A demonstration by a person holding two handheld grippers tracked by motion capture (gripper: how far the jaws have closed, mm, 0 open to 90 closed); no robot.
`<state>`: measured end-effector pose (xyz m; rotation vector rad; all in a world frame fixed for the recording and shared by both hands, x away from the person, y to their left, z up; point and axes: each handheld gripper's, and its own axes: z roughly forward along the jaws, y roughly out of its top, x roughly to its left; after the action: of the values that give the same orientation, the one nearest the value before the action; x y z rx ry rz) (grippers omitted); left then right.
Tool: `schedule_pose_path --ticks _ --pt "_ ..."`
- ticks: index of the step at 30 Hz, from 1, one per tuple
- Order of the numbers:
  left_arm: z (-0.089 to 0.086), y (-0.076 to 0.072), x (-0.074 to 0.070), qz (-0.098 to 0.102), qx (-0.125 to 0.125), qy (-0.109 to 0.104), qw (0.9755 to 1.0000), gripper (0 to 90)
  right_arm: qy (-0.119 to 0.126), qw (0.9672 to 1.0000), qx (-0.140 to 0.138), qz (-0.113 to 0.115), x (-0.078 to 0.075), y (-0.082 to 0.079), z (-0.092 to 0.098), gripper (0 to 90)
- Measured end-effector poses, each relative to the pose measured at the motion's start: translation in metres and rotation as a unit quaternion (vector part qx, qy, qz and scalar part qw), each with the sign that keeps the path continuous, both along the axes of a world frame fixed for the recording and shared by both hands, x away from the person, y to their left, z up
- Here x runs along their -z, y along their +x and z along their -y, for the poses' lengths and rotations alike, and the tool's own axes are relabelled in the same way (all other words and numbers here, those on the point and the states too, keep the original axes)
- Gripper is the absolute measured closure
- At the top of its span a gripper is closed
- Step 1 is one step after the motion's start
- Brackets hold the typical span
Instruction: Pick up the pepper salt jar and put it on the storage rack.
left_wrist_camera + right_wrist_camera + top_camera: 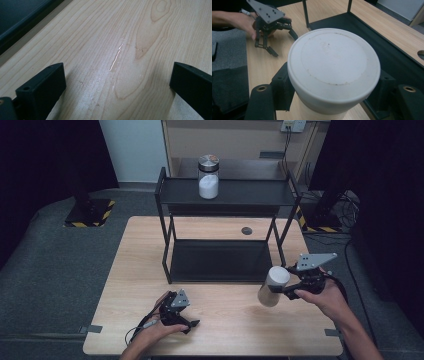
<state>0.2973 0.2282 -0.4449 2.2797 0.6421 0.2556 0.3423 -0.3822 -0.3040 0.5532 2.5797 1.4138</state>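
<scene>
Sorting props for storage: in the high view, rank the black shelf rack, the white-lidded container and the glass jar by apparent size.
1. black shelf rack.
2 and 3. white-lidded container, glass jar: they look alike, and the jar stands farther from the camera, so unranked.

The high view looks forward and down over the whole table (220, 320). The left gripper view faces bare tabletop close beyond its fingertips. The right gripper view looks across the same table, showing the left gripper (270, 37) also seen from above.
</scene>
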Motion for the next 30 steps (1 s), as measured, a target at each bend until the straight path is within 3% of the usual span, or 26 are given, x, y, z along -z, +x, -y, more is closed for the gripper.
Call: schedule_pose_path --ticks 20,30 --pt "0.000 0.000 0.000 0.000 0.001 0.001 1.0000 0.0 -0.010 0.9995 -0.028 0.011 -0.094 0.026 -0.025 35.0" --pt "0.000 0.000 0.000 0.000 0.000 0.000 1.0000 0.0 -0.013 0.9986 -0.043 0.028 -0.142 0.037 -0.036 35.0"
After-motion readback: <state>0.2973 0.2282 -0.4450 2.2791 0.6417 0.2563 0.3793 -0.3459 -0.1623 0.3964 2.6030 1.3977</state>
